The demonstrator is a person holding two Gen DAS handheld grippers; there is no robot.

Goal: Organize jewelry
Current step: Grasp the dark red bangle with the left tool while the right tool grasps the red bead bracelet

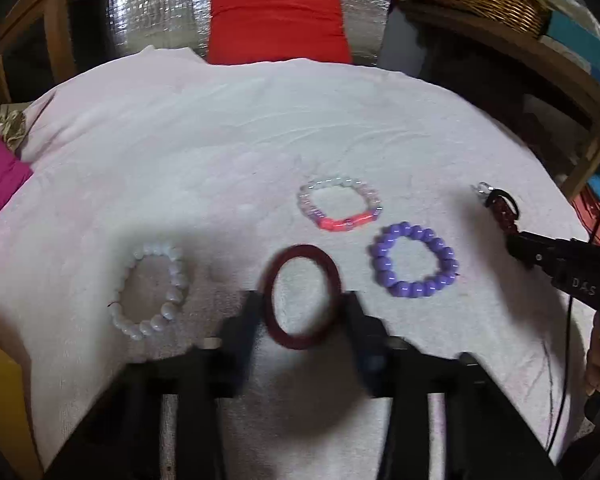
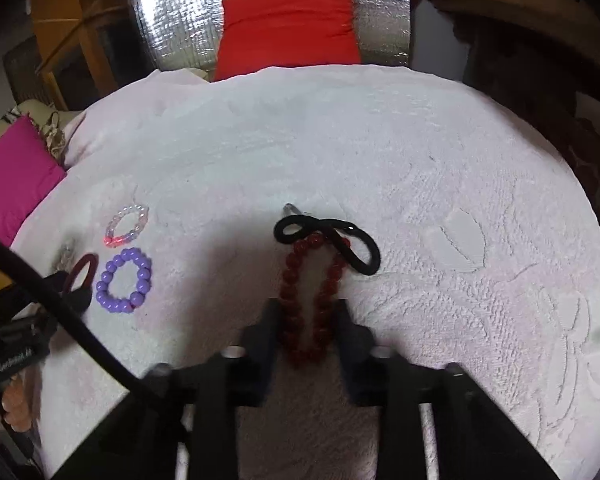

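Midway by the look of it: white [image 1: 150,292], pink [image 1: 339,204] and purple [image 1: 414,260] bracelets lie mid-towel [image 1: 220,128], left gripper [image 1: 302,312] open around the bangle [image 1: 302,296], right gripper [image 2: 306,316] open around red beads [image 2: 312,300] near the towel's right edge.

Both wrist views: low, close, facing forward | shared: purple bracelet [image 1: 415,260] (blurry, seemingly)

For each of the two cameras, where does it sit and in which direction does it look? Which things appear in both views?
Left wrist: on the left gripper, looking forward over the white towel; its fingers flank the dark red bangle; the right gripper enters at right.
Right wrist: on the right gripper, facing likewise; its fingers flank the dark red bead bracelet under a black hair tie.
Shared: purple bead bracelet, red cushion.
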